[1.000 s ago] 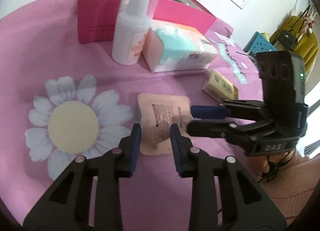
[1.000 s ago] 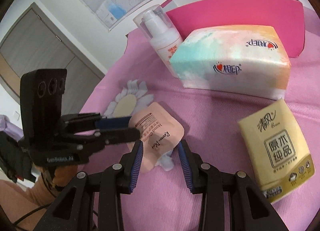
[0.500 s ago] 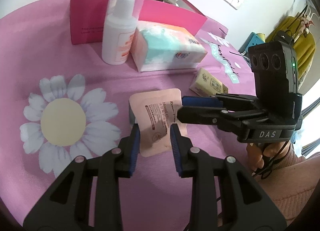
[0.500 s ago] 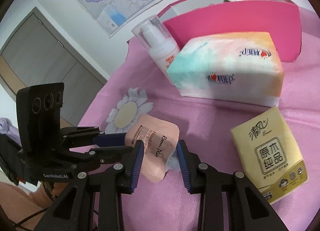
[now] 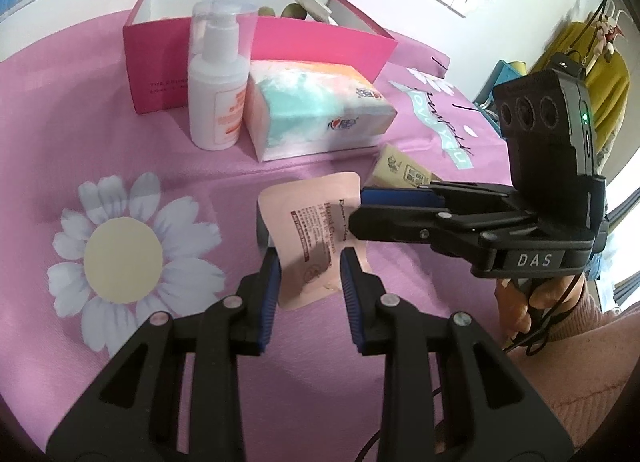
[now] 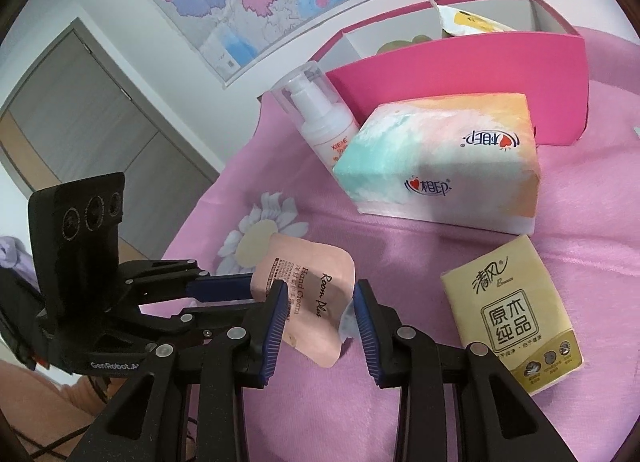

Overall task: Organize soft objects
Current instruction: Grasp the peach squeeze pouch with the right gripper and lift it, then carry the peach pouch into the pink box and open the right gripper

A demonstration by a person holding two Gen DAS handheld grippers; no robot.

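Observation:
A peach hand-cream pouch (image 5: 316, 234) is held off the pink cloth, tilted; it also shows in the right wrist view (image 6: 308, 298). My left gripper (image 5: 310, 268) and my right gripper (image 6: 320, 302) are each shut on it, from two sides. My right gripper appears in the left wrist view (image 5: 360, 214) coming in from the right. A pastel tissue pack (image 5: 316, 110) and a small yellow tissue pack (image 6: 512, 322) lie on the cloth. An open pink box (image 5: 320, 46) stands behind them.
A white pump bottle (image 5: 218, 90) stands in front of the box, beside the pastel pack. The box holds a packet and some round items. A daisy print (image 5: 124, 254) marks the cloth at left. Wall, map and door lie beyond.
The pouch has been lifted off the cloth and tilted up, held by both grippers. Both cameras have risen and pulled back slightly from the box.

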